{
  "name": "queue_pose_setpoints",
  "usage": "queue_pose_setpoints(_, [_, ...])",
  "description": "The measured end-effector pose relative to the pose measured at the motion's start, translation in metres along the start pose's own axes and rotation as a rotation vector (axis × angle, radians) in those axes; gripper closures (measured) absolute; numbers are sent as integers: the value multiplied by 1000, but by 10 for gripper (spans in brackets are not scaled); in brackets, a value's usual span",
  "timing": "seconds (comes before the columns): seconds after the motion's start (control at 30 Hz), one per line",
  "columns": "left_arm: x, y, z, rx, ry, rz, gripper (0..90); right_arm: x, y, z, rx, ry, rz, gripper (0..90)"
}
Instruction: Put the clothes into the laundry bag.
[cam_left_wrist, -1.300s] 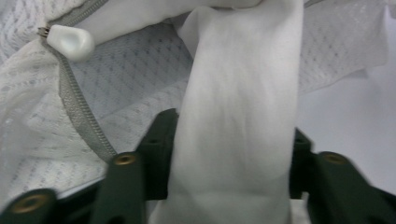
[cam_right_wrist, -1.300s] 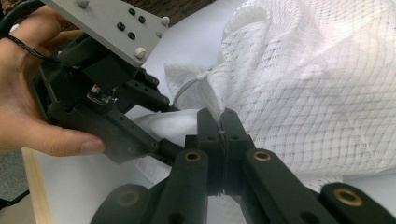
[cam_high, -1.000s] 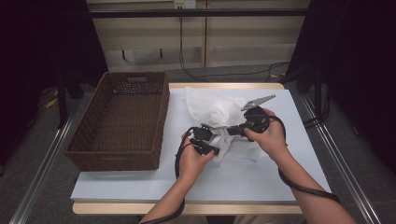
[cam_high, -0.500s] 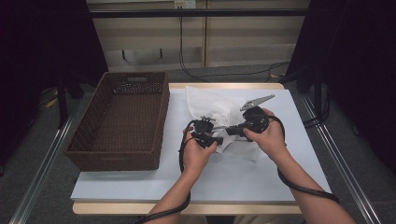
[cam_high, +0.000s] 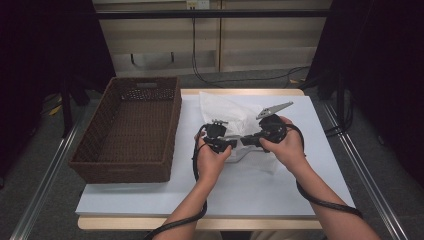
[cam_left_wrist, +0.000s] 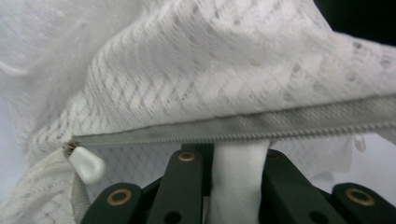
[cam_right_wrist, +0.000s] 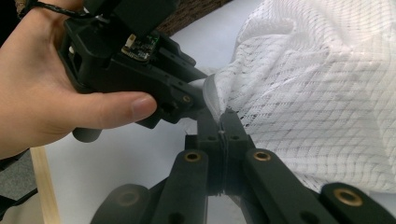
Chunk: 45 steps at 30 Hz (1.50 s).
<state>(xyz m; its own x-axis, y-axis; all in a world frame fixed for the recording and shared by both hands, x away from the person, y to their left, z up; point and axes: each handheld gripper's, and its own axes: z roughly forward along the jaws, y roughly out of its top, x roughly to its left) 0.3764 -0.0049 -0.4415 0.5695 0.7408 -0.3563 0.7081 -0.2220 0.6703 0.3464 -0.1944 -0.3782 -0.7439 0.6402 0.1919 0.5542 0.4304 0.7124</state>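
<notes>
A white mesh bag (cam_high: 226, 109) lies on the white table (cam_high: 280, 192), its near edge lifted between both grippers. In the left gripper view my left gripper (cam_left_wrist: 238, 156) is shut on a white fold of the bag just under its grey zipper (cam_left_wrist: 261, 127); a white zipper pull (cam_left_wrist: 87, 163) hangs at the left. My right gripper (cam_right_wrist: 223, 120) is shut on the thin edge of the mesh bag (cam_right_wrist: 317, 93), its tips right next to the left gripper (cam_right_wrist: 203, 88). In the high view the left gripper (cam_high: 233, 143) and right gripper (cam_high: 246, 140) meet tip to tip.
A brown wicker basket (cam_high: 165, 125) stands on the left of the table, close to the left hand (cam_high: 212, 160). Black cables trail from both grippers down along the forearms. The table's near edge is wooden (cam_right_wrist: 44, 186).
The left hand has shifted slightly away from the person, with the bag fold still in its jaws. The right hand has stayed put.
</notes>
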Motion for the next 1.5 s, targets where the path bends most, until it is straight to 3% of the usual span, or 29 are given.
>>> queue_pose_setpoints(0.27, [4, 6, -4, -14, 38, 14, 852, 2, 0, 3, 3, 12, 1, 900])
queue_pose_setpoints(0.57, [4, 14, -8, -96, 65, 13, 844, 7, 3, 6, 1, 25, -9, 900])
queue_pose_setpoints(0.7, [6, 13, -4, -84, 67, 12, 820, 7, 4, 7, 3, 22, -9, 900])
queue_pose_setpoints(0.83, [11, 7, 4, -43, 68, 41, 762, 7, 1, 12, 25, 10, -13, 900])
queue_pose_setpoints(0.93, [12, 3, 7, -31, 66, 32, 723, 6, -2, 14, 26, 9, -7, 900])
queue_pose_setpoints(1.1, [13, 0, 5, 19, 69, 78, 527, 3, -3, 13, 27, 4, -6, 900])
queue_pose_setpoints(1.23, [15, -4, 0, 46, 52, 75, 421, 2, -3, 11, 28, -1, -8, 900])
queue_pose_setpoints(1.5, [13, -6, -8, 125, -1, 68, 299, 0, -4, 9, 31, -2, 0, 900])
